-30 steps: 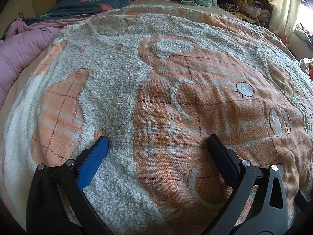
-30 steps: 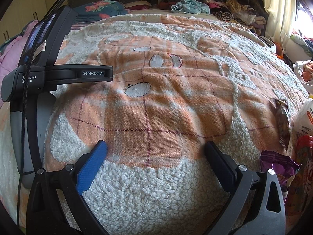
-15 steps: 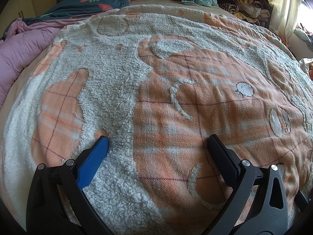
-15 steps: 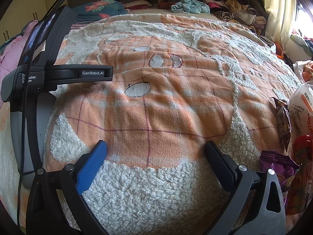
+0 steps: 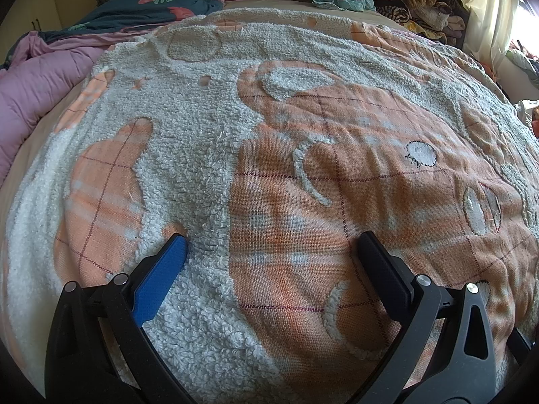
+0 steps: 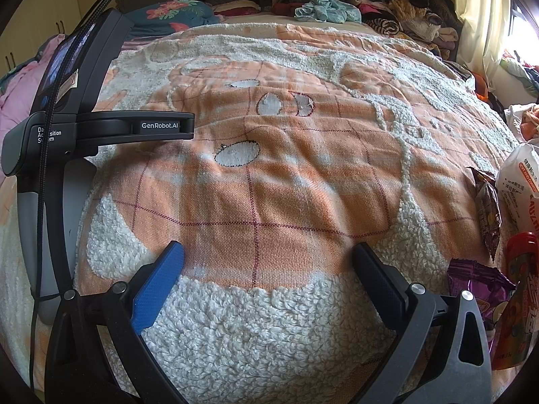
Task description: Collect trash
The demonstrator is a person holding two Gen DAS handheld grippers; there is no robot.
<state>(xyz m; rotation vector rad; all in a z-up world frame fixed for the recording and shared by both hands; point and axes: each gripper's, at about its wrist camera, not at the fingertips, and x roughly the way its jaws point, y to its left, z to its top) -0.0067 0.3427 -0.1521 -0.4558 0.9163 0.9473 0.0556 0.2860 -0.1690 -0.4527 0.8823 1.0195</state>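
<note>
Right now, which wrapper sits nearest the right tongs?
The purple wrapper, just beside the right tongs' black finger; the brown wrapper and white bag lie farther up.

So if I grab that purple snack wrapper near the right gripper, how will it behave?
The purple snack wrapper looks crumpled and torn open, so probably light and floppy. Its glossy film may slip or crinkle between fingers. On the fluffy blanket, it would likely snag rather than slide.

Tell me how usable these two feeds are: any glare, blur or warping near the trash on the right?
Right wrist: window blown out at the top right; wrappers sit at the warped right rim, partly cut off, still legible. Left wrist: same window glare, blanket sharp, fisheye bulge, dark corners; no trash visible. Both tongs in focus.
</note>
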